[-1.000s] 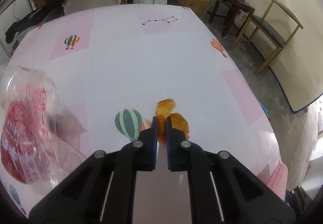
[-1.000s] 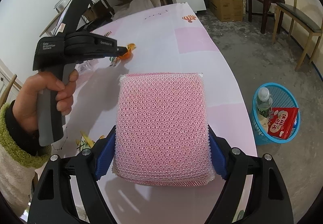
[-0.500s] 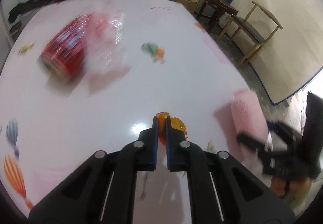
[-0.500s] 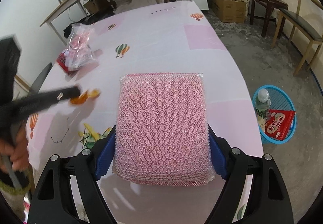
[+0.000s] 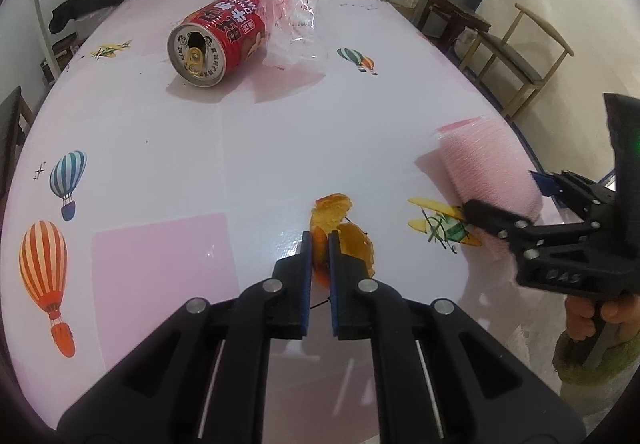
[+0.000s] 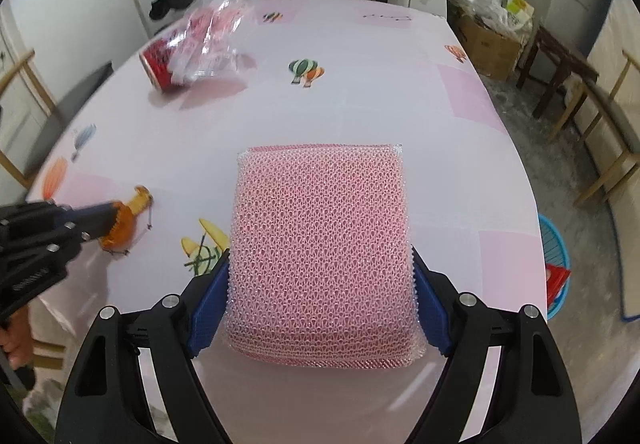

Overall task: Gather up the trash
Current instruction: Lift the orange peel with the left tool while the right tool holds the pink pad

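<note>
The left gripper [image 5: 318, 244] is pinched nearly shut on a piece of orange peel [image 5: 352, 244], which bulges out past the pads and hangs just above the tabletop [image 5: 240, 148]. The right gripper [image 6: 320, 284] is clamped on a pink mesh sponge [image 6: 320, 252] that fills the whole gap between its blue pads, so its jaws stand wide but are not free.

More trash is on the tabletop: a red drink can [image 5: 218, 38] lies on its side toward the far left, its open top turned toward the left wrist camera, with a crumpled clear plastic wrapper [image 5: 288, 24] touching its far end. The can's long axis runs away from the left gripper and slightly to the right.

The relation that matters for the peel is the blue basket [image 6: 554, 268] — it sits on the floor off the tabletop's right edge, beyond the right gripper, and already holds a red packet [image 6: 558, 282]. From the left gripper the basket lies across the tabletop to the right, with the sponge-holding hand between. The right hand is nearer the basket; the left is nearer the can and wrapper. Carrying the peel over probably means passing in front of or above the sponge.
</note>
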Demonstrator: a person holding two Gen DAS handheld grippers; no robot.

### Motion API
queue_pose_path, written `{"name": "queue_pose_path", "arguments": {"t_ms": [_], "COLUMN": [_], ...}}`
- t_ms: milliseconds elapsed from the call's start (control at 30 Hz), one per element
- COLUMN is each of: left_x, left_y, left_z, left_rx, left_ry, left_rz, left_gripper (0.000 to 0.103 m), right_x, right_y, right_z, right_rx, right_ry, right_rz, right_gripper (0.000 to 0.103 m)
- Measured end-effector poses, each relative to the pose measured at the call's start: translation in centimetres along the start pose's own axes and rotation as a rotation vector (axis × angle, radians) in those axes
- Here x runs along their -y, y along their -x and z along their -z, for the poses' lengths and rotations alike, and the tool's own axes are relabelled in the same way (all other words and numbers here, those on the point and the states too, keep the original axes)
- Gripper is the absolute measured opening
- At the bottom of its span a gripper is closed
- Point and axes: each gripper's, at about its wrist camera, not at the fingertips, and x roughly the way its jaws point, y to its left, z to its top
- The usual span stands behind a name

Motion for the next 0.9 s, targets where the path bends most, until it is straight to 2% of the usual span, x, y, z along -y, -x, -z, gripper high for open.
{"name": "queue_pose_path", "arguments": {"t_ms": [200,267,367,600,667,900], "left_x": [-0.1,0.0,-0.1,-0.4,-0.9,-2.2], "left_y": [0.3,0.3,0.7,1.5,2.0,2.3], "left_z": [0.2,0.0,0.2,0.6,0.7,0.8], "left_rx": [0.005,0.003,0.001,0.017,0.032,0.05], "left_ry": [-0.009,-0.005,-0.002,0.009,0.027,0.08], "left_rz": [-0.011,-0.009,-0.009,0.004,0.017,0.074], "left_gripper": [0.009,0.013,0.026,0.029,0.033,0.033], "right_x": [-0.2,-0.2,-0.2,-0.2,-0.3,-0.6], "right_y": [-0.2,-0.2,-0.3,-0.1,-0.1,0.1], "right_z": [-0.1,-0.3,-0.5,-0.7,-0.6,-0.3], "right_rx": [-0.011,-0.024,-0.039,-0.062,-0.064,-0.064], "right_ry": [0.008,0.006,0.007,0.012,0.012,0.029], "right_rz": [0.006,-0.007,-0.025,-0.06,-0.061,-0.062], "right_gripper": [0.079,0.079,0.08,0.081,0.081,0.082]}}
